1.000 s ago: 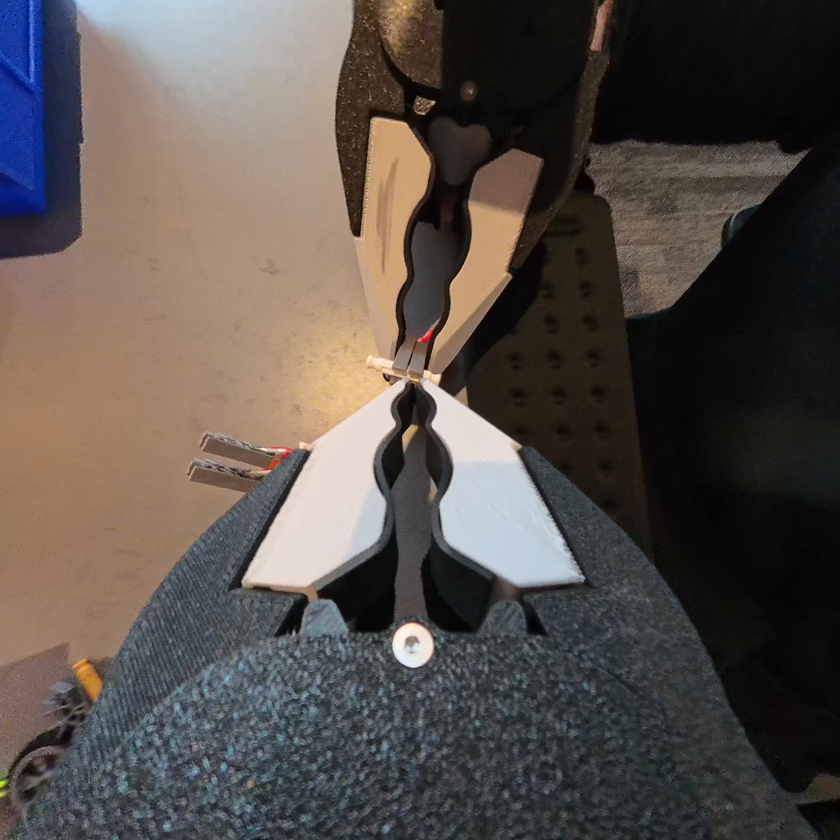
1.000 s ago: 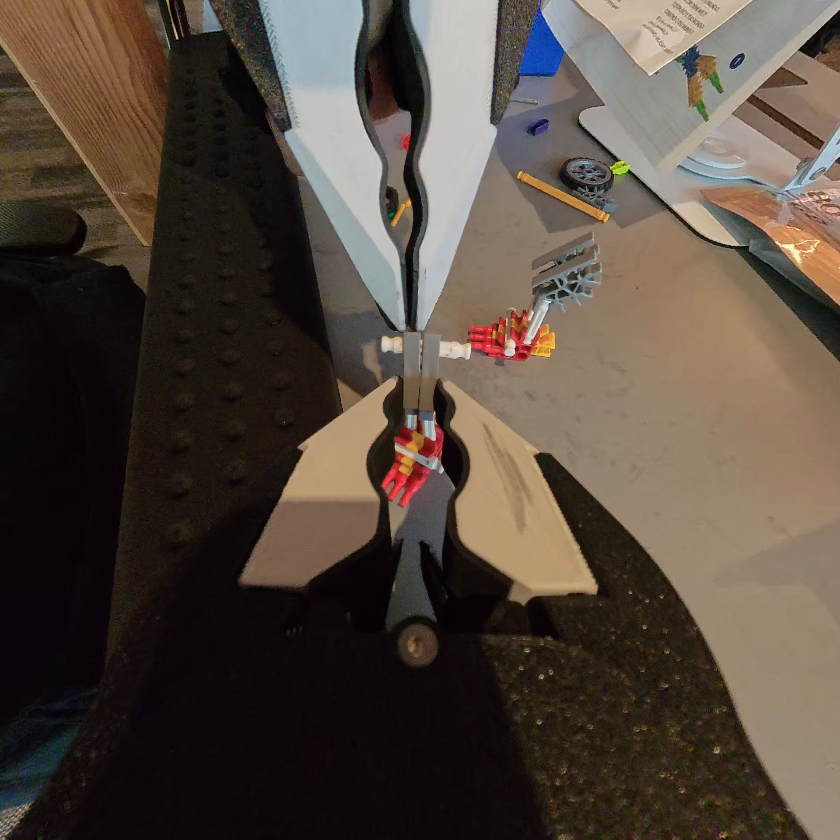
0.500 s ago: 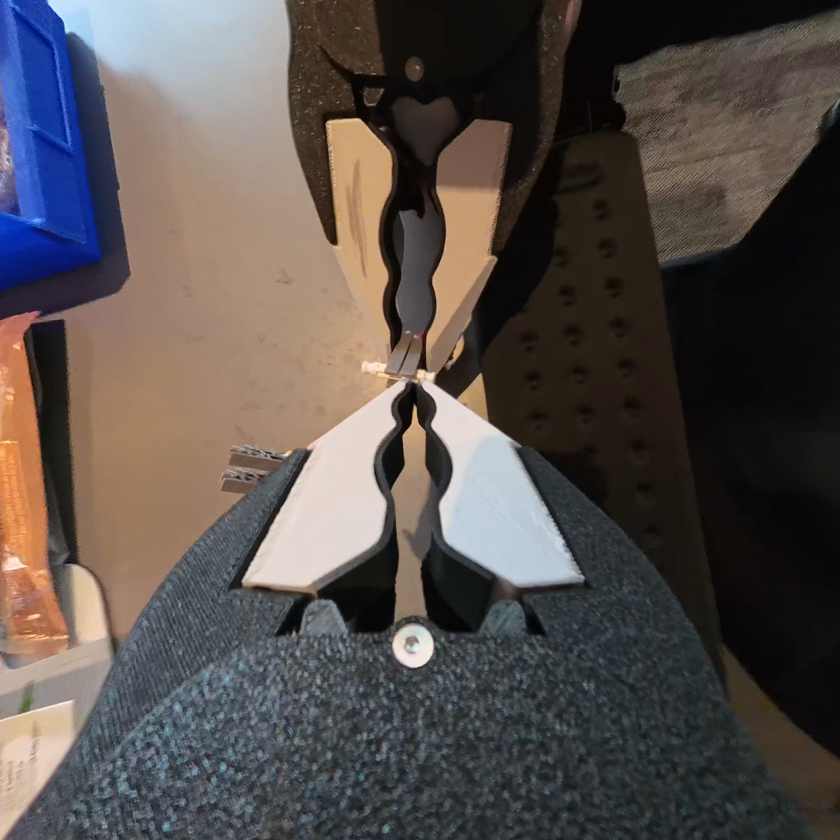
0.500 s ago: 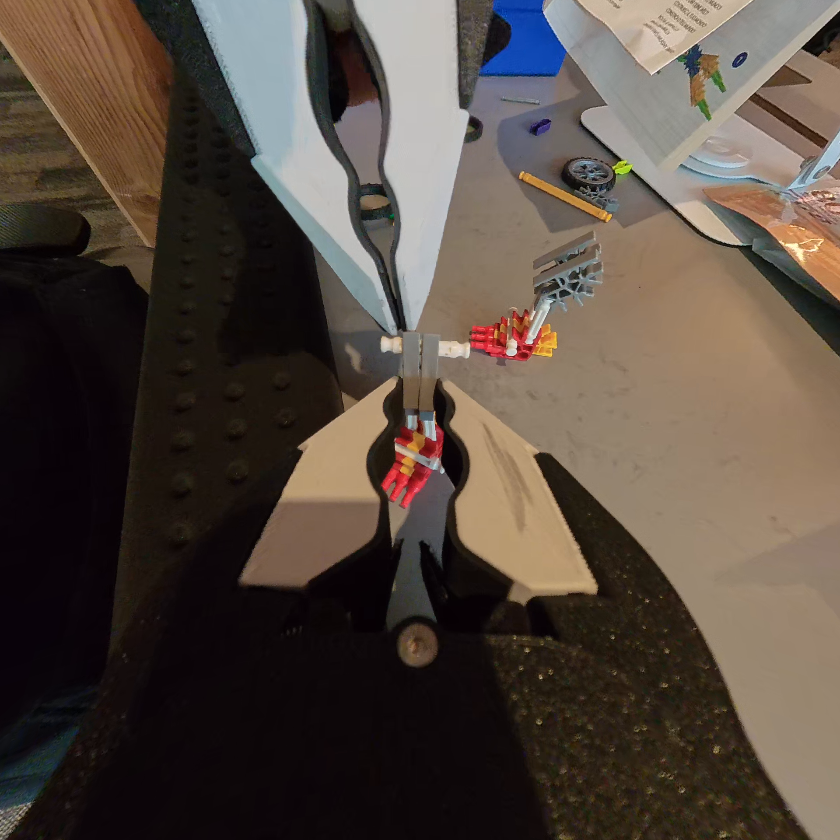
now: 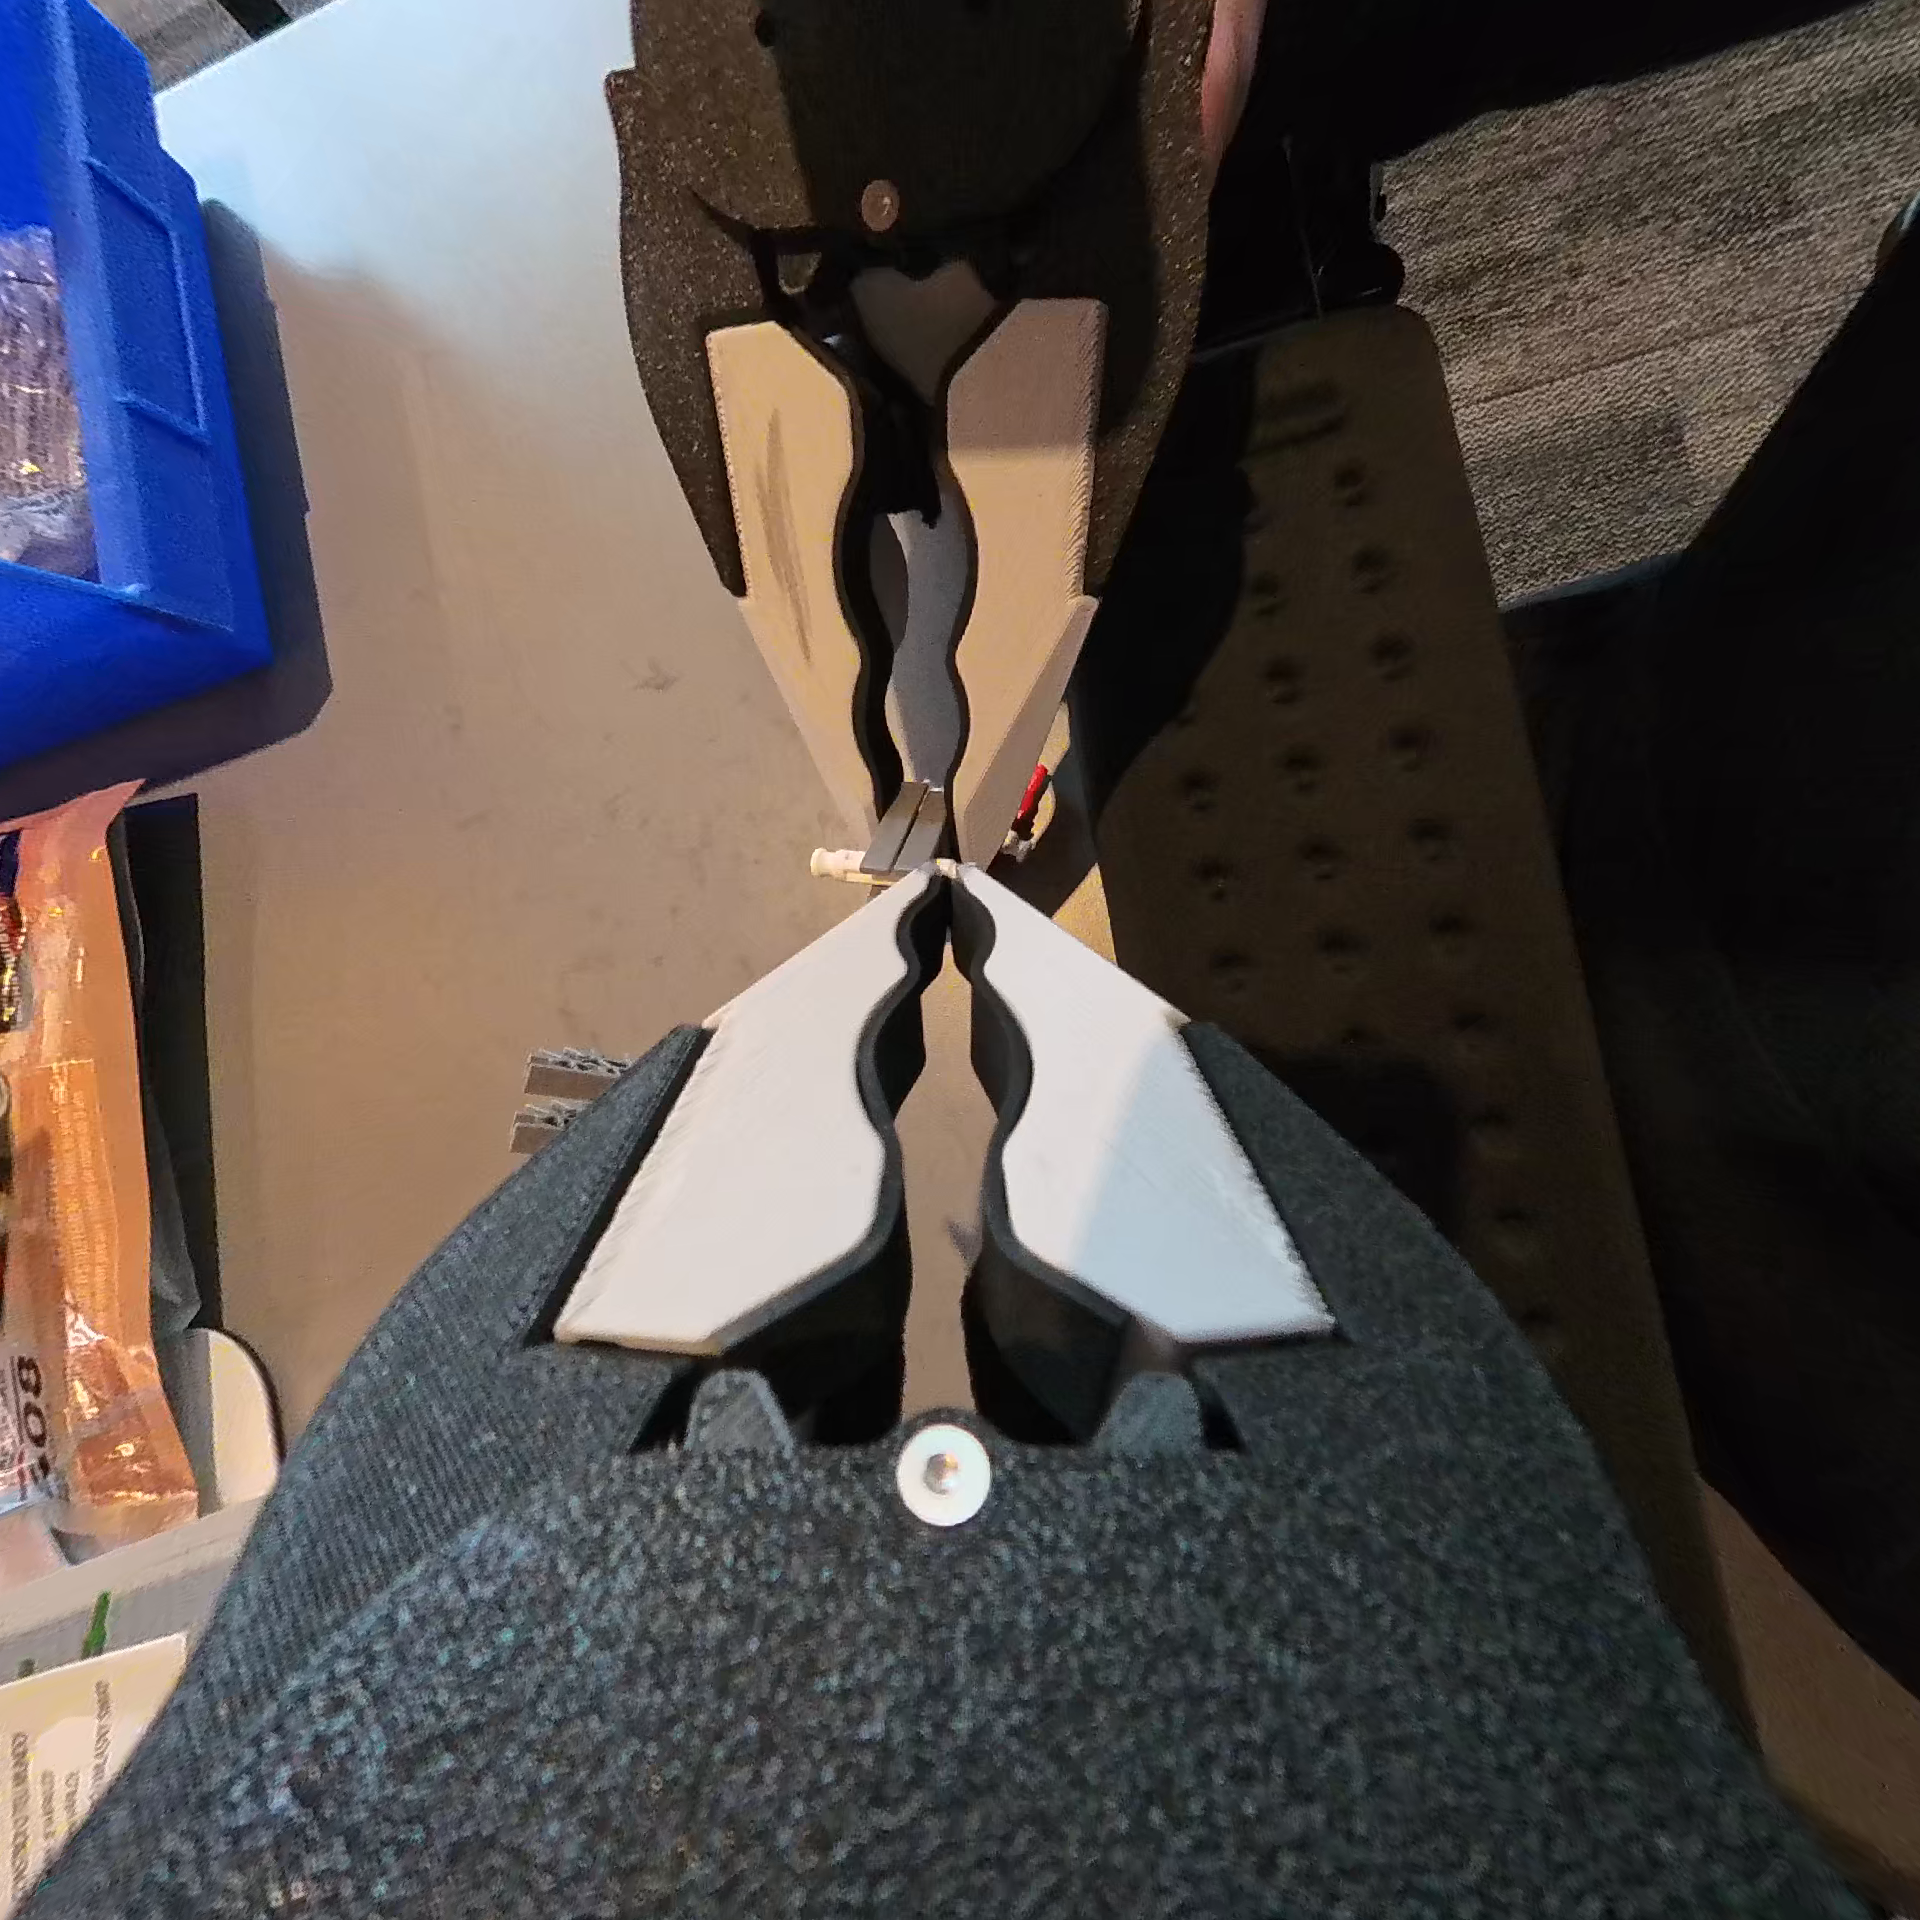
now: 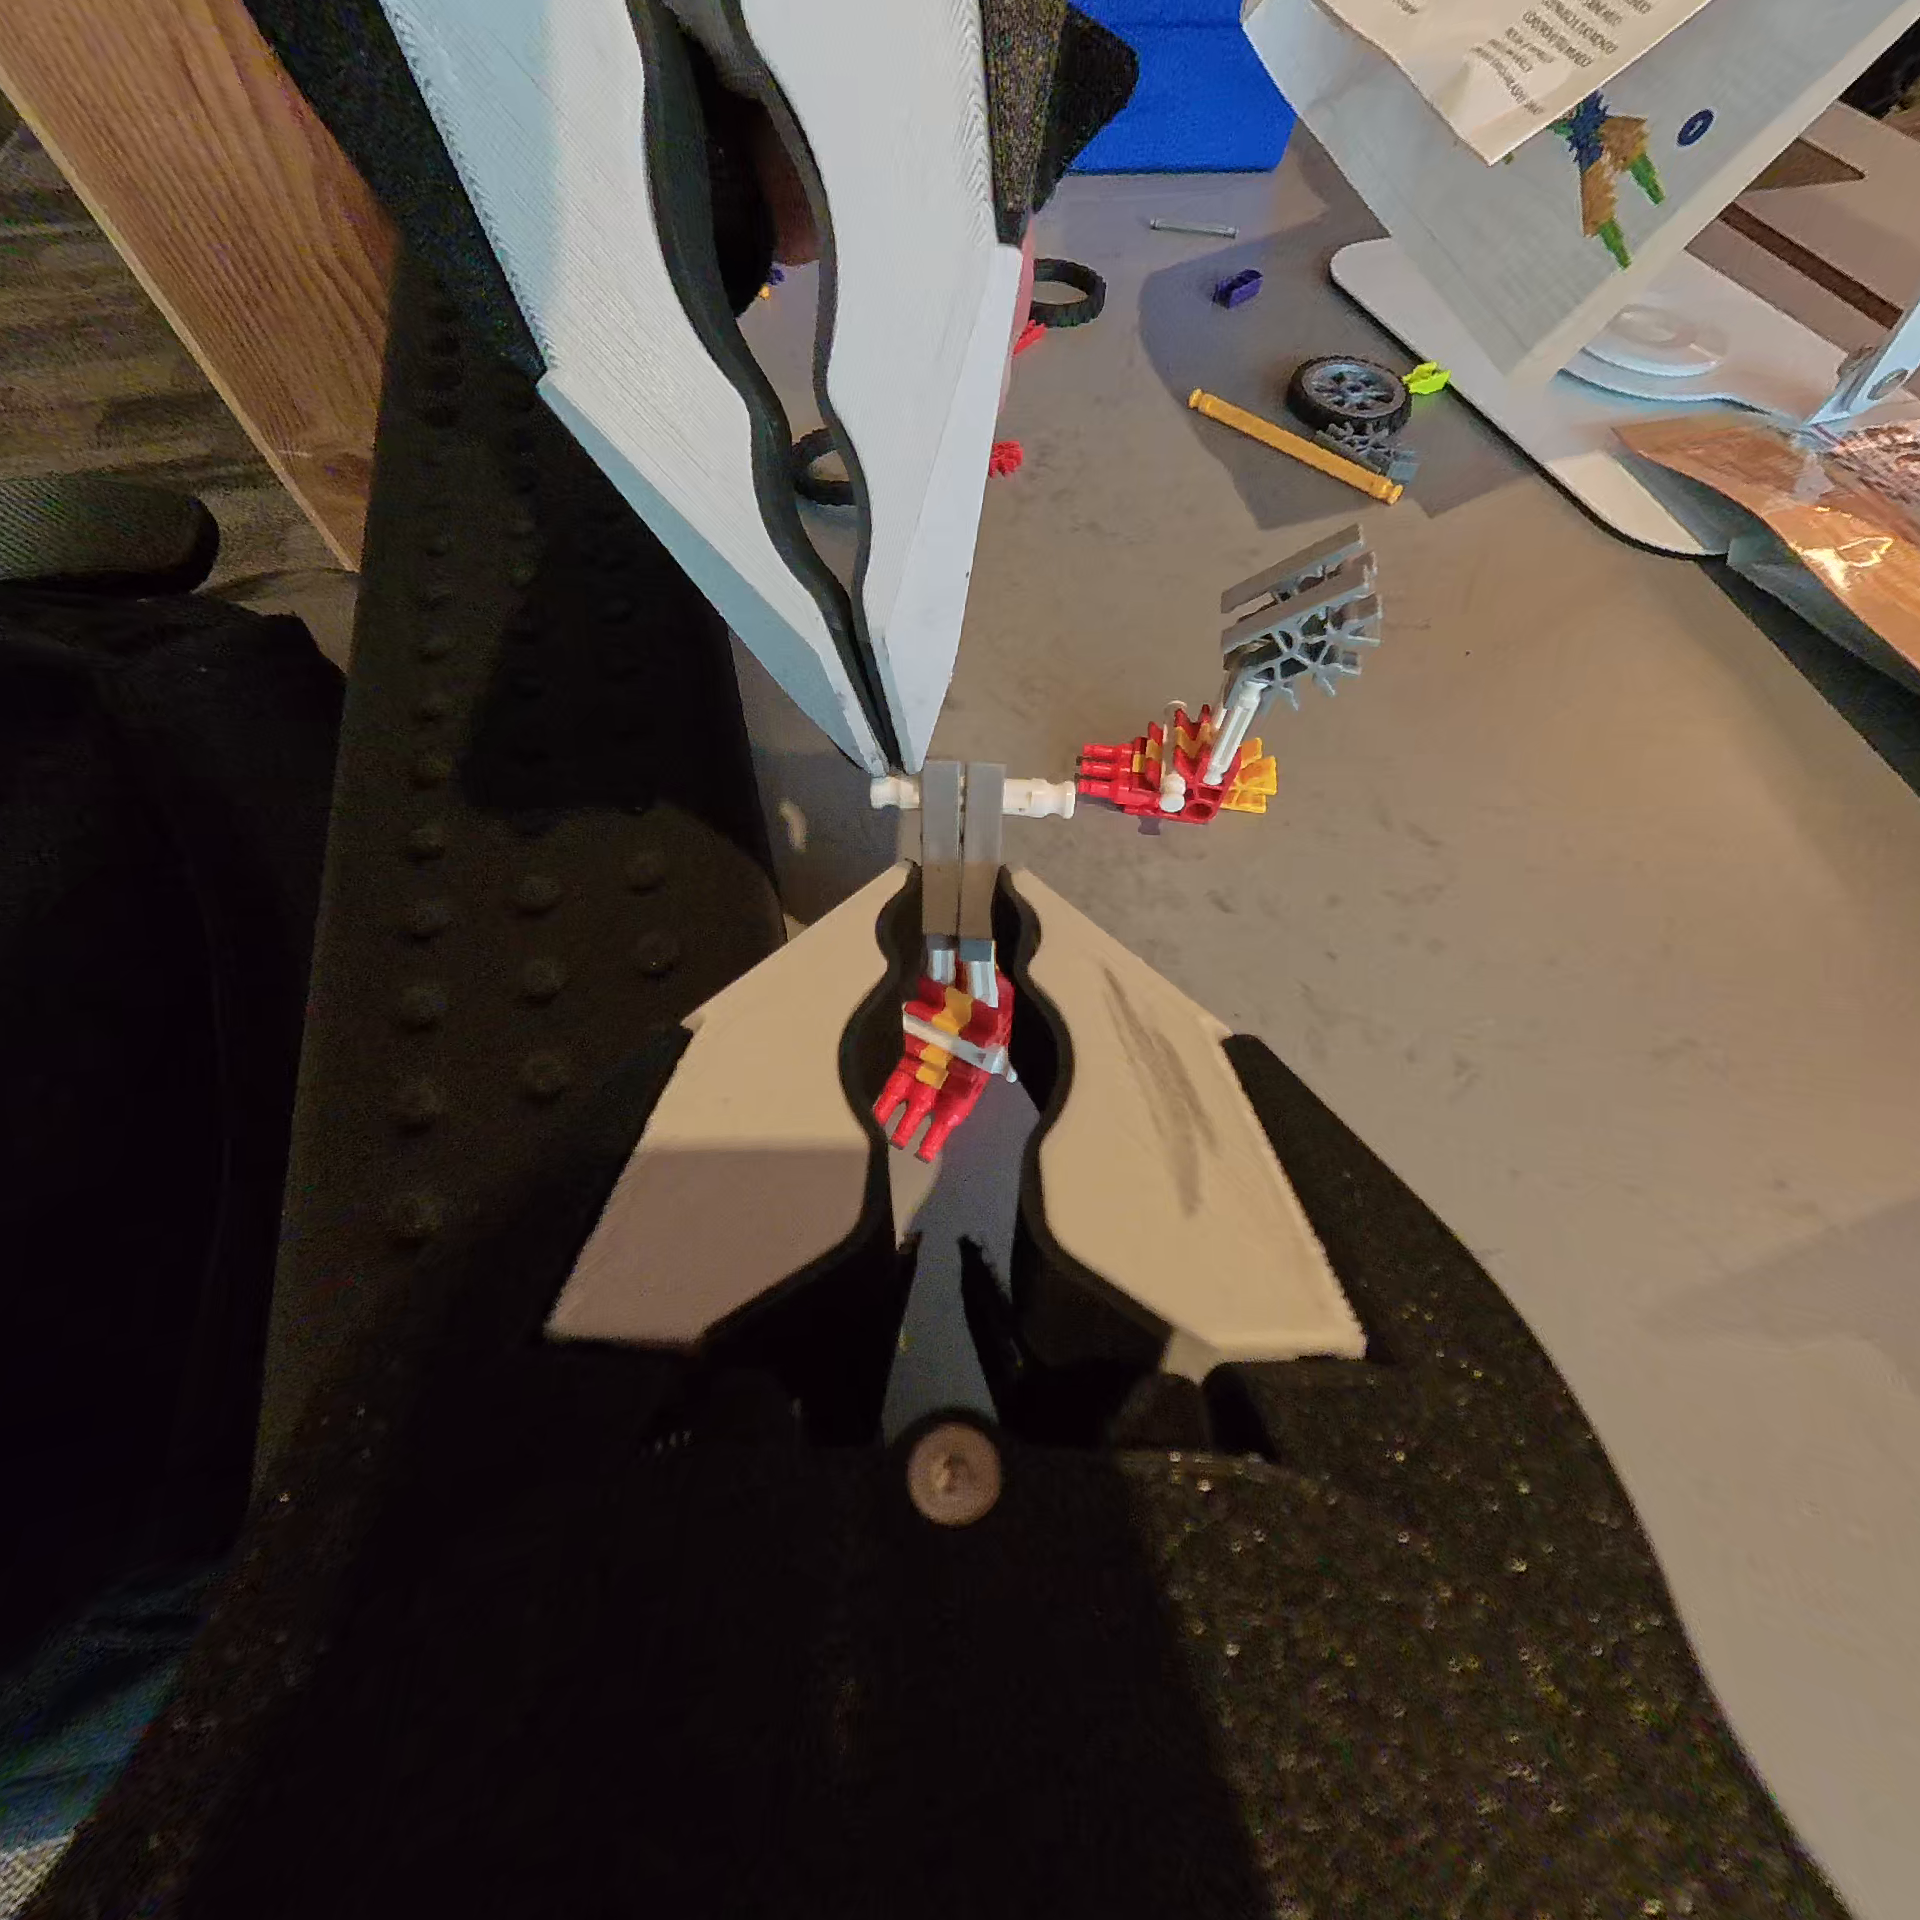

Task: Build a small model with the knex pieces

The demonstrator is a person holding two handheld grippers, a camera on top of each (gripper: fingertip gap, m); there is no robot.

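My right gripper (image 6: pixel 961 883) is shut on a pair of grey connectors (image 6: pixel 961 831), held above the table. Red and yellow connectors (image 6: pixel 945 1049) hang from them between my fingers. A white rod (image 6: pixel 1023 798) runs crosswise through the grey pair. My left gripper (image 6: pixel 899 764) comes down from the top, tilted, with jaws closed on the rod's left end. In the left wrist view my left gripper (image 5: pixel 940 878) meets the right gripper (image 5: pixel 920 800) tip to tip at the grey connectors (image 5: pixel 902 831) and the rod (image 5: pixel 840 860).
A second assembly of red and yellow connectors (image 6: pixel 1174 779) and grey snowflake connectors (image 6: pixel 1304 623) lies on the grey table. Beyond lie a yellow rod (image 6: pixel 1294 447), a wheel (image 6: pixel 1351 393), black tyres (image 6: pixel 1065 294), a blue bin (image 5: pixel 104 416) and a white paper stand (image 6: pixel 1455 239). A black dotted mat (image 6: pixel 499 831) lies left. The tips of both grippers are at nearly the same place.
My left gripper has swung and tilted, its tips sliding from above the grey connectors to the rod's left end. The right gripper has held the assembly still.
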